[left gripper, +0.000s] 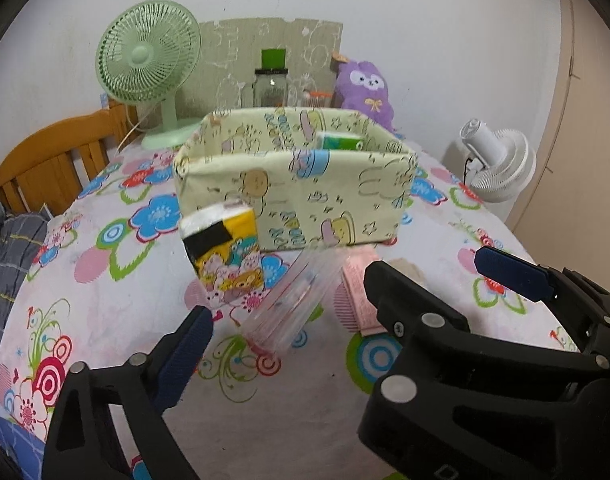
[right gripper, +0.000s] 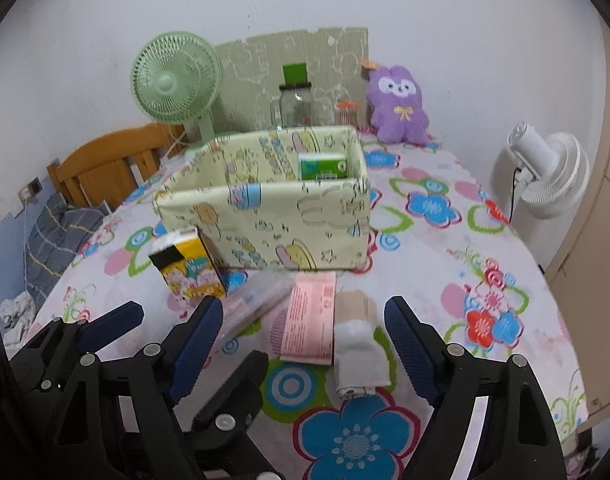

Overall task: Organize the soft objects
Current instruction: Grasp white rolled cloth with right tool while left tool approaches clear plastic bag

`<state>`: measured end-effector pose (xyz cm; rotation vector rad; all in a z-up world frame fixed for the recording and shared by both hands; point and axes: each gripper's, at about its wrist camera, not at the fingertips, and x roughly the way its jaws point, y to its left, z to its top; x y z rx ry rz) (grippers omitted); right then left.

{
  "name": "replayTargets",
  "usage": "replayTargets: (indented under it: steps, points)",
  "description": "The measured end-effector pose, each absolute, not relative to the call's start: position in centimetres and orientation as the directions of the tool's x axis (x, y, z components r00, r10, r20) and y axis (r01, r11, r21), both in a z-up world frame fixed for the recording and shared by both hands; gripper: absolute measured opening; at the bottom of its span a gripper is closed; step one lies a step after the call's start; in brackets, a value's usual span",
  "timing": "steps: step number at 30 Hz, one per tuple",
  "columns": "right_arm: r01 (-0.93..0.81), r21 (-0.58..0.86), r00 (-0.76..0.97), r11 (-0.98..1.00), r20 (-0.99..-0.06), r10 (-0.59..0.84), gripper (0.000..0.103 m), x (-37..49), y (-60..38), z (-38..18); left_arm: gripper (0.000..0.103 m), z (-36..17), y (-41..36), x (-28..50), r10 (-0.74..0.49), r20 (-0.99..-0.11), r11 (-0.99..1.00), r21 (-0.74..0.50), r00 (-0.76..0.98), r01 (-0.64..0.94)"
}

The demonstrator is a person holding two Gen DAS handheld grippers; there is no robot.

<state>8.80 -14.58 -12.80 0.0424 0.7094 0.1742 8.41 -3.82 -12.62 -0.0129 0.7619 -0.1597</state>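
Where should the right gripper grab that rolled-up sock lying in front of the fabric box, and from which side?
Probably across the middle of the rolled sock, coming down from above. It lies flat on the tablecloth with its long axis pointing toward the fabric box, already between the open right gripper fingers, so they can close on its narrow sides, clear of the pink packet.

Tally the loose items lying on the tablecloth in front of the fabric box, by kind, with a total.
Yellow tissue pack: 1
Clear plastic pouch: 1
Pink packet: 1
Rolled beige-and-white sock: 1
Total: 4
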Motion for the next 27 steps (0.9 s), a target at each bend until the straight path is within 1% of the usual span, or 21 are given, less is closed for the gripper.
replayTargets:
  steps: [4,6,9,10,11,13,15,18,27]
  points:
    - [-0.133,0.104,0.733,0.986,-0.659,0.168,0.080,9.1,-14.7,-13.7,0.095,-13.5,-3.8,8.8,-0.152,-0.700,0.987,-0.076,0.697,0.138]
    - [-0.125,0.102,0.725,0.987,-0.670,0.161,0.077,9.4,-14.8,-14.1,0.092,-13.9,-4.0,9.0,-0.160,-0.710,0.986,-0.084,0.686,0.144]
    - [-0.114,0.105,0.710,0.988,-0.687,0.155,0.064,9.8,-15.2,-14.7,0.088,-14.4,-4.4,9.2,-0.167,-0.722,0.985,-0.085,0.671,0.153]
    - [-0.108,0.106,0.702,0.989,-0.696,0.151,0.057,10.1,-15.4,-15.0,0.087,-14.6,-4.6,9.3,-0.169,-0.725,0.984,-0.084,0.667,0.159]
    - [-0.103,0.107,0.697,0.989,-0.701,0.148,0.052,10.1,-15.5,-15.2,0.087,-14.7,-4.8,9.3,-0.171,-0.728,0.983,-0.083,0.664,0.162]
    - [-0.093,0.114,0.688,0.989,-0.711,0.146,0.048,10.3,-15.9,-15.7,0.085,-14.9,-5.1,9.3,-0.174,-0.734,0.982,-0.080,0.657,0.170]
    - [-0.086,0.119,0.678,0.989,-0.720,0.146,0.046,10.5,-16.2,-16.2,0.084,-15.2,-5.4,9.3,-0.173,-0.740,0.981,-0.074,0.650,0.178]
    - [-0.082,0.115,0.664,0.990,-0.734,0.141,0.040,10.8,-16.5,-16.8,0.084,-15.4,-6.0,9.3,-0.160,-0.748,0.982,-0.056,0.644,0.180]
    - [-0.062,0.132,0.628,0.989,-0.765,0.142,0.035,11.3,-17.6,-18.3,0.083,-16.2,-7.2,9.4,-0.135,-0.777,0.982,-0.024,0.615,0.186]
